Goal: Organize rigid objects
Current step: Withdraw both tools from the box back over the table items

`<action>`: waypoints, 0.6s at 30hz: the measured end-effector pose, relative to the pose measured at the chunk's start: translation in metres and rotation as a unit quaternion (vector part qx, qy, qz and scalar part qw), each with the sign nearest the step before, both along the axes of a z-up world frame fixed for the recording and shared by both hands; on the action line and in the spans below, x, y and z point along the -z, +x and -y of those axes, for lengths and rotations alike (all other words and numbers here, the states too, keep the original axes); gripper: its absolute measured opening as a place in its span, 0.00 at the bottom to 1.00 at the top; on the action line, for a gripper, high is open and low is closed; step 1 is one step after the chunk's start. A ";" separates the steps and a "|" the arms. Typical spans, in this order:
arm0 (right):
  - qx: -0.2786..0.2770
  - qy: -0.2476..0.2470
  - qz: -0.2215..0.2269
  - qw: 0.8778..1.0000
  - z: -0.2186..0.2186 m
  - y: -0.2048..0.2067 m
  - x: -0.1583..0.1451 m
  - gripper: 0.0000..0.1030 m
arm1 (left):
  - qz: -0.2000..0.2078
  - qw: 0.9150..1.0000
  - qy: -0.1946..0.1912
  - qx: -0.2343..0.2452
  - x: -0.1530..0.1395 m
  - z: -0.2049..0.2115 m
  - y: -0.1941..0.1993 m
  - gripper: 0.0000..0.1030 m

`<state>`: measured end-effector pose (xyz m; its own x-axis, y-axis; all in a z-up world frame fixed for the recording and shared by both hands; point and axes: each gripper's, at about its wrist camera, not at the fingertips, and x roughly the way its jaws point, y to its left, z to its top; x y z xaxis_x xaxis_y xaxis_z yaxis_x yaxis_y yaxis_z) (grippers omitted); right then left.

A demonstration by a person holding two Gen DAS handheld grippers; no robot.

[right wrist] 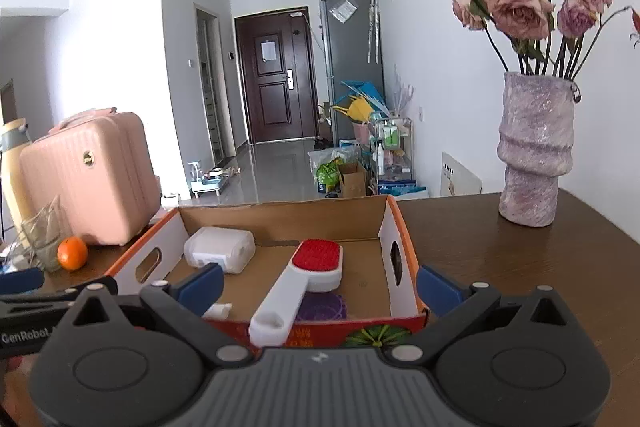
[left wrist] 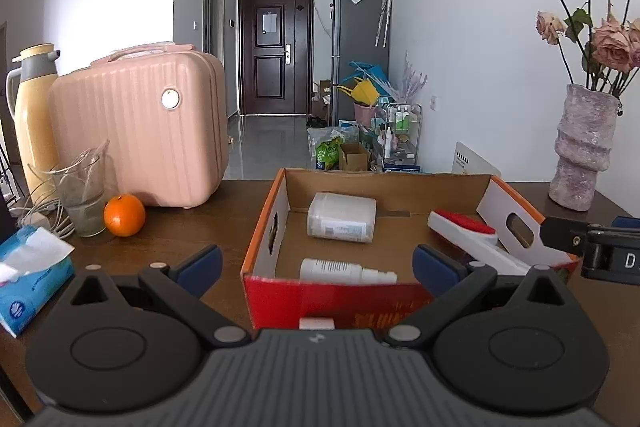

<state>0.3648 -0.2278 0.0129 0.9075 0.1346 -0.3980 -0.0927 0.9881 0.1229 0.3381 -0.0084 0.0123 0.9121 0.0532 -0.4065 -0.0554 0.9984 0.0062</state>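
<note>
Quickly, per item:
left gripper (left wrist: pixel 316 263): fingers spread wide, nothing between them, held in front of the box's near wall.
right gripper (right wrist: pixel 318 285): spread wide too, empty, over the box's near edge.
cardboard box (left wrist: pixel 264 223): open top, orange rim, red front, on the dark worktop (left wrist: pixel 180 239).
white container (left wrist: pixel 342 217): lying on its side at the back of the box, label toward the camera.
white bottle (left wrist: pixel 340 270): lying along the near wall inside the box.
lint brush (right wrist: pixel 298 277): white, red pad up, inside the box, handle end resting on the near wall.
purple disc (right wrist: pixel 322 307): flat on box floor, partly under the brush.
orange (left wrist: pixel 124 215): on worktop, left of box, touching a glass (left wrist: pixel 82 199).
pink case (left wrist: pixel 140 127): behind the orange.
vase (right wrist: pixel 534 151): with dried roses, right of box, well apart.
tissue pack (left wrist: pixel 28 279): blue, far left.
</note>
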 end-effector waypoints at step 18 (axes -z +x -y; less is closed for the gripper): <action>-0.011 -0.015 0.007 1.000 0.003 -0.069 0.028 1.00 | 0.003 1.000 0.002 0.008 0.010 -0.001 -0.067 1.00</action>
